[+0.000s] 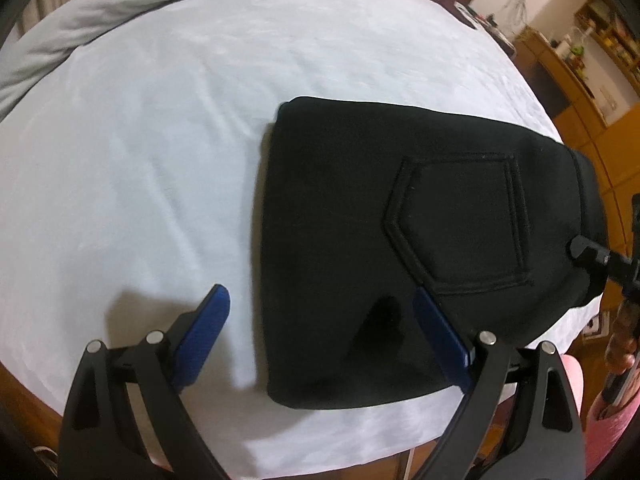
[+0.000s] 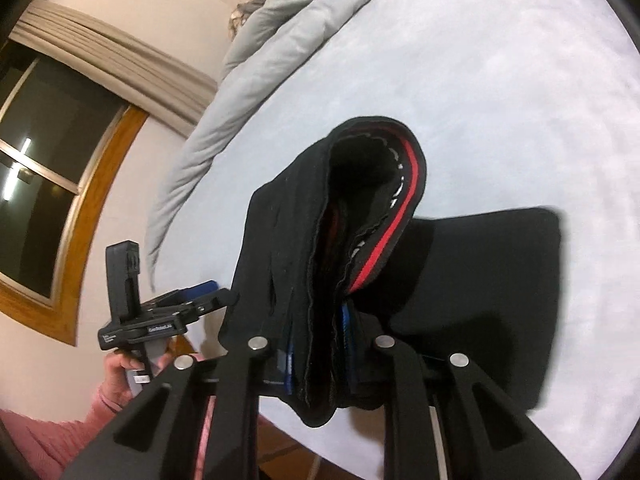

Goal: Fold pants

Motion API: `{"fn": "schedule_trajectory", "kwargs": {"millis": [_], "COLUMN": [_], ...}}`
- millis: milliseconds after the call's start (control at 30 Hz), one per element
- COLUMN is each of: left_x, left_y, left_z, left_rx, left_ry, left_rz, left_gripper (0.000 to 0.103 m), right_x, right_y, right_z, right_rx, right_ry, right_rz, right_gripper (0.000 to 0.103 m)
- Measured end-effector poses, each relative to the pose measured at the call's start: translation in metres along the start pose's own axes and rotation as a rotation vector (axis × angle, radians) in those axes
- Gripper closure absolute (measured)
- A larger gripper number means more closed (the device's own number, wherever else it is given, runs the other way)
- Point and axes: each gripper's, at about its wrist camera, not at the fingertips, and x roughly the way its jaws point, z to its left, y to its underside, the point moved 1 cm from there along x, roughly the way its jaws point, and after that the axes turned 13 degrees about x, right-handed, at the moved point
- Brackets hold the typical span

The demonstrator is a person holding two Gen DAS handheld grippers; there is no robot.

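The black pants (image 1: pixel 360 216) lie folded into a compact stack on the pale bed sheet (image 1: pixel 140 160), back pocket facing up. My left gripper (image 1: pixel 320 320) is open above the stack's near left edge, one blue pad over the sheet and one over the fabric. My right gripper (image 2: pixel 318 344) is shut on the waistband end of the pants (image 2: pixel 360 208), lifted off the bed; red trim shows inside the fold. The rest of the pants (image 2: pixel 488 280) lies flat beyond. The left gripper shows at the left of the right wrist view (image 2: pixel 200 294).
A grey duvet (image 1: pixel 100 4) is bunched along the far side of the bed. Wooden cabinets (image 1: pixel 580 92) stand to the right. A window with a wooden frame (image 2: pixel 60 184) is on the wall. The person's pink sleeve (image 2: pixel 48 436) is near the bed edge.
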Motion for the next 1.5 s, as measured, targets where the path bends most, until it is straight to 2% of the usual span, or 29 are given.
{"fn": "schedule_trajectory", "kwargs": {"millis": [267, 400, 500, 567, 633, 733, 800, 867, 1033, 1200, 1267, 1333, 1367, 1433, 1500], "left_x": [0.02, 0.028, 0.03, 0.031, 0.033, 0.039, 0.034, 0.026, 0.013, 0.024, 0.032, 0.04, 0.042, 0.041, 0.035], "left_y": [-0.007, -0.006, -0.002, -0.001, 0.003, 0.006, 0.007, 0.006, 0.0, -0.001, 0.002, 0.003, 0.003, 0.005, 0.005], "left_z": [-0.03, -0.034, -0.035, -0.038, -0.039, -0.036, -0.034, -0.033, -0.038, -0.048, -0.048, -0.044, -0.04, -0.036, -0.036], "left_rx": [0.074, 0.075, 0.07, 0.082, 0.101, 0.094, 0.082, 0.08, 0.081, 0.098, 0.104, 0.067, 0.043, 0.018, 0.026], "left_ry": [-0.031, -0.027, -0.021, -0.036, -0.061, -0.059, -0.043, -0.038, -0.023, -0.057, -0.08, -0.05, -0.031, -0.007, -0.024], "left_rz": [0.028, 0.042, 0.047, 0.042, 0.05, 0.07, 0.067, 0.058, 0.015, 0.037, 0.045, 0.055, 0.059, 0.067, 0.063], "left_gripper": [0.011, 0.01, 0.01, 0.008, 0.007, 0.006, 0.008, 0.008, 0.008, 0.008, 0.005, 0.004, 0.003, 0.004, 0.004], "right_x": [-0.022, -0.014, -0.015, -0.015, -0.005, -0.001, -0.007, -0.016, -0.038, -0.018, -0.005, 0.012, 0.016, 0.012, -0.003], "right_y": [-0.002, -0.001, -0.001, 0.0, 0.0, 0.0, -0.003, -0.006, -0.031, -0.071, -0.08, -0.085, -0.085, -0.082, -0.075], "right_z": [-0.053, -0.087, -0.106, -0.108, -0.109, -0.108, -0.101, -0.09, -0.089, -0.101, -0.107, -0.114, -0.117, -0.118, -0.113], "right_rx": [0.091, 0.157, 0.193, 0.196, 0.186, 0.183, 0.156, 0.107, 0.119, 0.158, 0.168, 0.17, 0.176, 0.189, 0.194], "right_ry": [0.087, 0.125, 0.122, 0.115, 0.144, 0.157, 0.185, 0.23, 0.192, 0.156, 0.205, 0.265, 0.268, 0.241, 0.201], "right_rz": [-0.015, -0.015, -0.038, -0.04, -0.013, 0.016, 0.006, -0.034, -0.106, -0.101, -0.098, -0.093, -0.089, -0.104, -0.13], "right_gripper": [0.085, 0.085, 0.085, 0.085, 0.084, 0.077, 0.064, 0.058, 0.058, 0.062, 0.062, 0.061, 0.061, 0.061, 0.061]}}
